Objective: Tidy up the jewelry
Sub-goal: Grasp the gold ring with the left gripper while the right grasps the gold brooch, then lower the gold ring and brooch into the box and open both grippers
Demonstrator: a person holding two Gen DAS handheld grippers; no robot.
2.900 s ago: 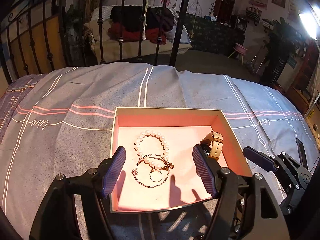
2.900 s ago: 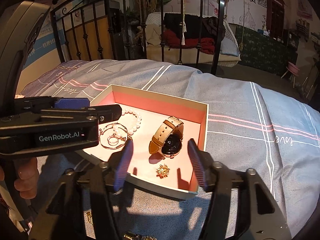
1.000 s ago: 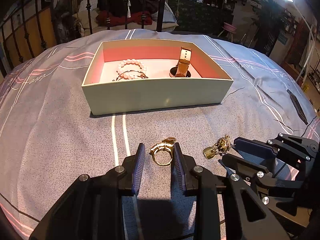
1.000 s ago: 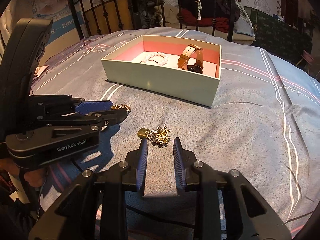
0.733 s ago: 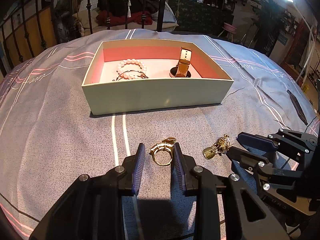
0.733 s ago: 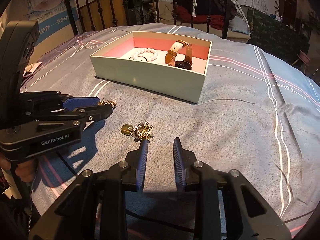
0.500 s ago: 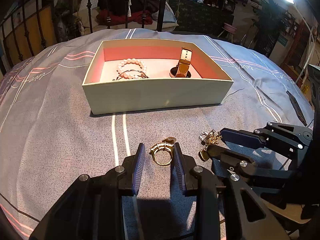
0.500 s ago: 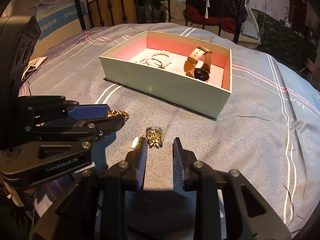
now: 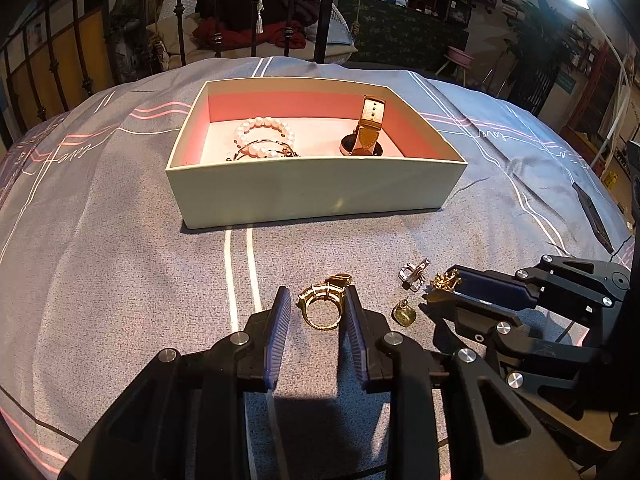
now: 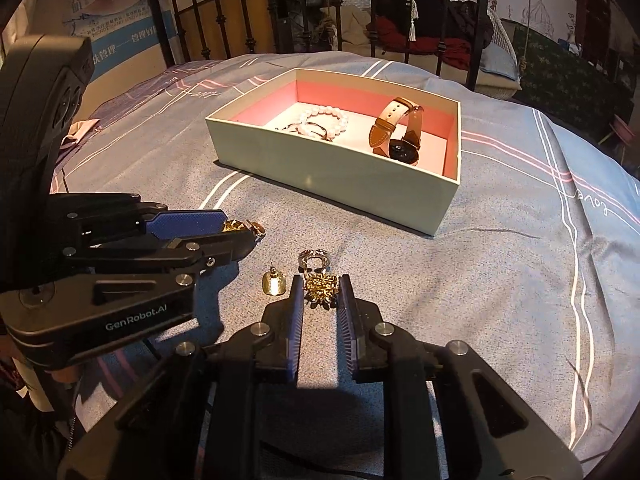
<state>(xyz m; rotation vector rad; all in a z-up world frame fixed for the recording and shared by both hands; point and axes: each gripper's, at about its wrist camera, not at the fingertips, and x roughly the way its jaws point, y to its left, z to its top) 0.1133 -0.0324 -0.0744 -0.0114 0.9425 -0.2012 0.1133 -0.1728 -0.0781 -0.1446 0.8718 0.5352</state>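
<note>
bedspread (image 9: 120, 272) lies bare beside box (image 9: 312, 192).

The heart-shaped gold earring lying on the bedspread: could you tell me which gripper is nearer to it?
Right. The right gripper, closing around a gold leaf brooch, has the earring just beside its left finger. The left gripper straddles the gold ring, farther away.
</note>
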